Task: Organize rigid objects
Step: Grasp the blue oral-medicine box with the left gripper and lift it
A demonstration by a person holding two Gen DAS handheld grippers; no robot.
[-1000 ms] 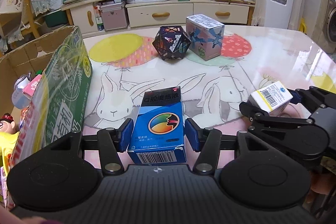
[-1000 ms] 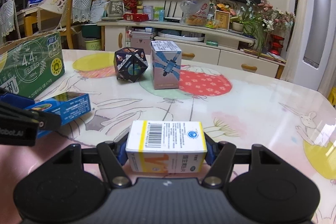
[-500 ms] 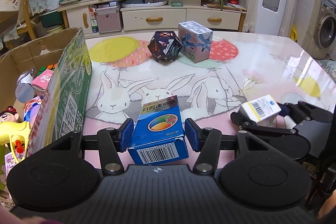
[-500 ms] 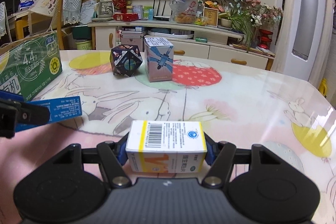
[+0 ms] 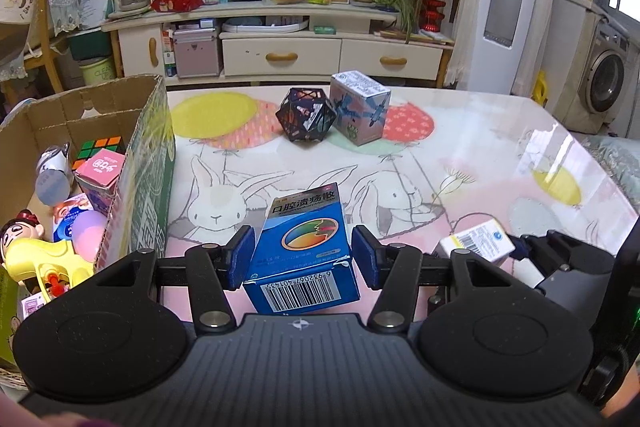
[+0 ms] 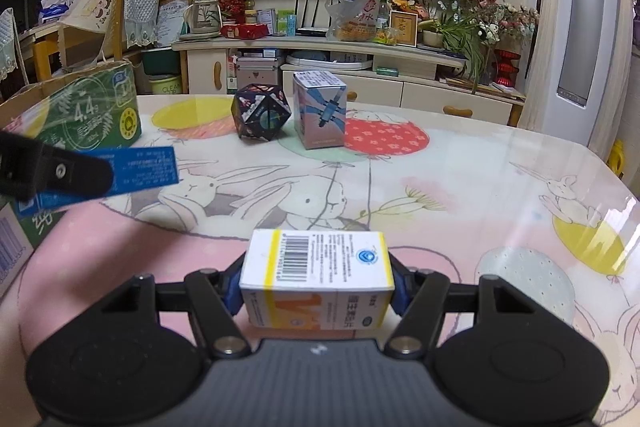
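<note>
Left gripper (image 5: 303, 257): blue pads pinching the blue box (image 5: 305, 245) from both sides, held up off the table (image 5: 460, 151)

Blue box: long axis runs straight away from the camera, barcode end toward the gripper body, far end tipped up a bit. In the right wrist view it's a thin blue slab (image 6: 136, 171) seen side-on, off to the left, clear above the table

Right gripper (image 6: 318, 287): fingers clamped on the short ends of the white and yellow box (image 6: 316, 279)

White and yellow box: long axis goes left to right across the fingers, barcode face up. Also shows at the right edge of the left wrist view (image 5: 478, 243), near the blue box but not touching

Cardboard box (image 5: 132, 163): open, at the table's left edge, just left of the blue box. Has a Rubik's cube (image 5: 100, 149), a pink carton (image 5: 100, 171) and a yellow toy (image 5: 44, 259) in it

Far side of table: dark polyhedron toy (image 5: 306, 119) right beside a grey-blue carton (image 5: 360, 107), can't tell if they touch
</note>
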